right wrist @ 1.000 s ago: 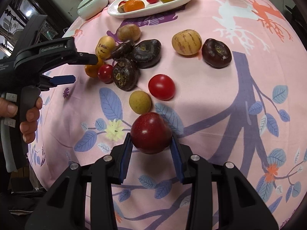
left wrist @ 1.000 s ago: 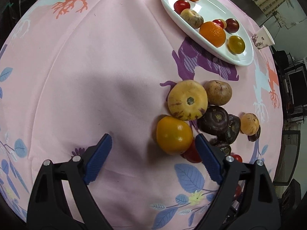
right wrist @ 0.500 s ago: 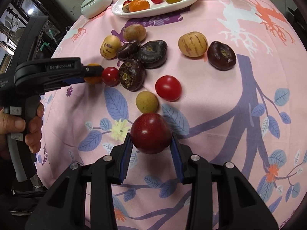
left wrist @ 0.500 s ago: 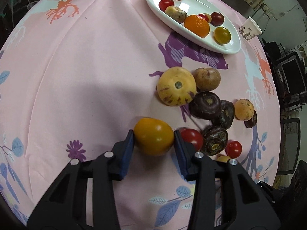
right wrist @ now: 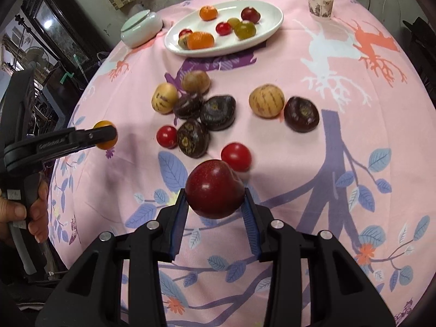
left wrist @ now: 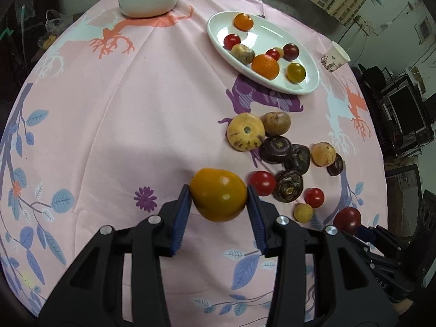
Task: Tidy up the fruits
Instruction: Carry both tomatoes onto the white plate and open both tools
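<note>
Left gripper point(left wrist: 218, 194) clenches orange tomato point(left wrist: 218, 194), long axis crosswise; right gripper point(right wrist: 215, 193) clenches red plum point(right wrist: 214, 192).

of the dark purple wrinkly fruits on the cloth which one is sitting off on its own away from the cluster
The dark purple fruit touching the striped yellow melon, right of the rest. The other three sit bunched together.

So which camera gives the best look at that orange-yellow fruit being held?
The left wrist view: the orange-yellow round fruit sits large and whole between the blue fingers. In the right wrist view it is small, partly hidden by that gripper.
</note>
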### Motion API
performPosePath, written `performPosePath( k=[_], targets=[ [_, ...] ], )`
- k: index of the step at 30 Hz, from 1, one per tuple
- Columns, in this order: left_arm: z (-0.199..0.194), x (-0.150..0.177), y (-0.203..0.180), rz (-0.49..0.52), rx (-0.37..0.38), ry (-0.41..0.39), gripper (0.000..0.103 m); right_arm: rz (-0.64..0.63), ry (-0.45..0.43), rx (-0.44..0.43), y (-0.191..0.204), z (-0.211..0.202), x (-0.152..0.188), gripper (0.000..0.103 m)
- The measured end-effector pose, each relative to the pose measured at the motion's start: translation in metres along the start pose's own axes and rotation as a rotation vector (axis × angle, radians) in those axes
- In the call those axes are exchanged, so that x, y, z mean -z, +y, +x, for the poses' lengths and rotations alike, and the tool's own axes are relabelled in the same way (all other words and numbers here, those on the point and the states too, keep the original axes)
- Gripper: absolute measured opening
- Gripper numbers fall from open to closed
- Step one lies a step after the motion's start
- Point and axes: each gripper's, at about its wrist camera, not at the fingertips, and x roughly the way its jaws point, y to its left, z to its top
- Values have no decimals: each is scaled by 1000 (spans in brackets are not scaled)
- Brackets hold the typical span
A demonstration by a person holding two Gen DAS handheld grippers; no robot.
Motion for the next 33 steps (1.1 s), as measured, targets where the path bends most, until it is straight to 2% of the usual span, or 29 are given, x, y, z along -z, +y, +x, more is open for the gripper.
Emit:
performPosePath(
  k=[10, 18, 25, 33],
  targets=[
    [-12, -29, -20, 51, 26, -40, 42, -16, -103, -28, 1, -25, -48, 40],
    [0, -92, -47, 83, 60, -70, 42, -32, -187, -55, -4, -27, -117, 40],
    [36, -152, -56, 93, 39, -64, 42, -60, -193, -45, -8, 5, -173, 40],
    [80, -187, -58, 89, 15, -28, 42, -64, -149, -21, -15, 54, -209, 40]
  ],
)
